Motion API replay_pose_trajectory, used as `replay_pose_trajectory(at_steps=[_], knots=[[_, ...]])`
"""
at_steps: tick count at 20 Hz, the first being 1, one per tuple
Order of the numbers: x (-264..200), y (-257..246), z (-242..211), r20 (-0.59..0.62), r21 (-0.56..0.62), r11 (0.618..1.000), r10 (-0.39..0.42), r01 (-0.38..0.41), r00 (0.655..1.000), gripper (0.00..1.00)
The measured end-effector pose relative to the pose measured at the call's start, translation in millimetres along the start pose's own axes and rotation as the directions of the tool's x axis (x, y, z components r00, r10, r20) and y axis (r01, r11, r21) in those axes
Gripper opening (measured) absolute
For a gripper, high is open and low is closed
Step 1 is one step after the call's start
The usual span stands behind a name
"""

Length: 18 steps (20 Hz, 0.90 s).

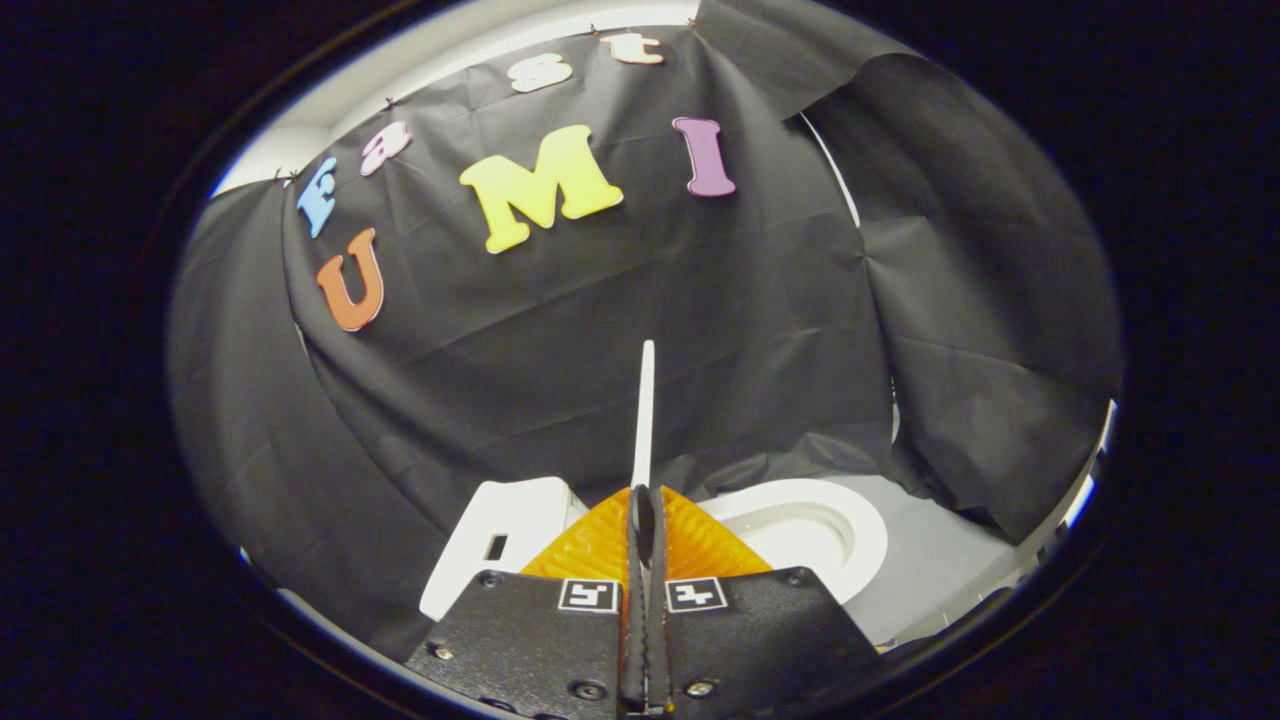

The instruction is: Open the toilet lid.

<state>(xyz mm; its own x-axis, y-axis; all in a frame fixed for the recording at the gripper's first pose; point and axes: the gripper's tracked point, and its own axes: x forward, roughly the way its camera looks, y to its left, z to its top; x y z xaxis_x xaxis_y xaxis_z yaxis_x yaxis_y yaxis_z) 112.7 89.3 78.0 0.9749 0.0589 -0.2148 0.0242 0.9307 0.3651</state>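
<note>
The white toilet lid [645, 410] appears edge-on as a thin upright blade rising straight ahead of the fingers. My gripper [645, 497] is shut on its lower part, both fingers pressed flat against its two faces. To the right of the fingers lies the white toilet bowl [812, 525] with its seat ring and hollow uncovered. Left of the fingers stands the white tank [500, 540], a boxy block with a small dark slot. The lid is lifted well off the bowl, standing between tank and bowl.
Black cloth [560, 360] forms the booth wall close behind the toilet and wraps around both sides. A pale grey floor or platform [940, 570] runs to the right of the bowl, ending at the hanging cloth.
</note>
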Motion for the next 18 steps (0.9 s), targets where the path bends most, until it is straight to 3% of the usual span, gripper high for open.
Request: replay_pose_trajectory(at_steps=[18], knots=[[-1,108,-23,0.023,-0.231,0.971,0.062,-0.055,0.998,0.05]])
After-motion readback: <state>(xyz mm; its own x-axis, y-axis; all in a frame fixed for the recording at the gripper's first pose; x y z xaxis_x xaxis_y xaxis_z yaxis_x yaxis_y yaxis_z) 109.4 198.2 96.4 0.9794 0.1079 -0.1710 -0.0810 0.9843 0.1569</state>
